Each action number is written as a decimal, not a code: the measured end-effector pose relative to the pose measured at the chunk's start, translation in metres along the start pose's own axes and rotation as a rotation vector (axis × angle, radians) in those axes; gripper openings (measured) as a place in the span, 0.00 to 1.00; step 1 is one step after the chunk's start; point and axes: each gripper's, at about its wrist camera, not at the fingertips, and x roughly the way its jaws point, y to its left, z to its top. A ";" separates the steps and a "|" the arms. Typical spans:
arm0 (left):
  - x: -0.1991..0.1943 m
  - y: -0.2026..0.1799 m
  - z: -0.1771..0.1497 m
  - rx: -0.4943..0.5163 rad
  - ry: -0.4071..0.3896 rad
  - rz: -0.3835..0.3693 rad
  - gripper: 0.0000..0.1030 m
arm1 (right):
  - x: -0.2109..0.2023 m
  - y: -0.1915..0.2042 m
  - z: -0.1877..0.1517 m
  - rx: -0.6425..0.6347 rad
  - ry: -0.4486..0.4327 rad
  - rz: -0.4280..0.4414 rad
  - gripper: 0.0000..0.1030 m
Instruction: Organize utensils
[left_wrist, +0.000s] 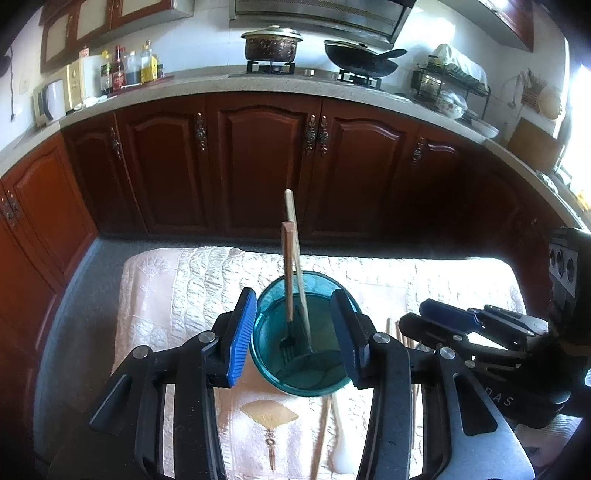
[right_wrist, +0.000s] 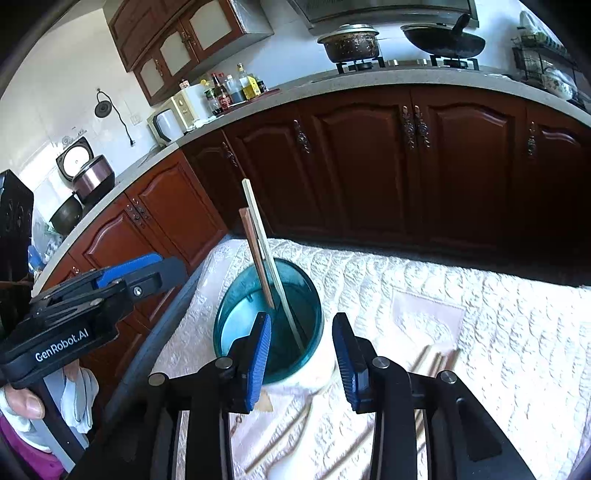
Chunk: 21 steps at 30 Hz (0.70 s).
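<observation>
The loose chopsticks (right_wrist: 436, 360) on the quilted cloth (right_wrist: 480, 295) are partly hidden behind the right gripper's (right_wrist: 302, 356) arms, and some are blurred, so their number is hard to tell. In the left wrist view other sticks (left_wrist: 325, 435) run under the left gripper (left_wrist: 293, 338) and are cut by its frame. A thumb (right_wrist: 27, 404) of the person shows at the picture edge, under the left gripper's body.

The left gripper is released: its blue pads stand apart, one on each side of the teal cup (left_wrist: 301, 332), and it is not clear if they touch the wall. Nothing is pinched between them. The right gripper is also parted and empty; its left pad is in front of the cup's rim, its right pad just beside the cup.

Ahead of both grippers, inside the cup, stand a fork with a wooden handle (left_wrist: 288, 273) and a pale wooden stick (left_wrist: 297, 258), both leaning and crossing each other.
</observation>
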 end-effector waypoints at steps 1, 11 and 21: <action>-0.002 -0.002 -0.002 0.003 -0.001 -0.003 0.40 | -0.003 -0.001 -0.004 0.002 0.000 -0.004 0.32; -0.017 -0.017 -0.021 0.013 0.006 -0.037 0.40 | -0.019 -0.014 -0.038 0.030 0.031 -0.033 0.34; -0.018 -0.012 -0.059 0.004 0.068 -0.084 0.41 | 0.005 -0.029 -0.092 0.097 0.151 -0.012 0.35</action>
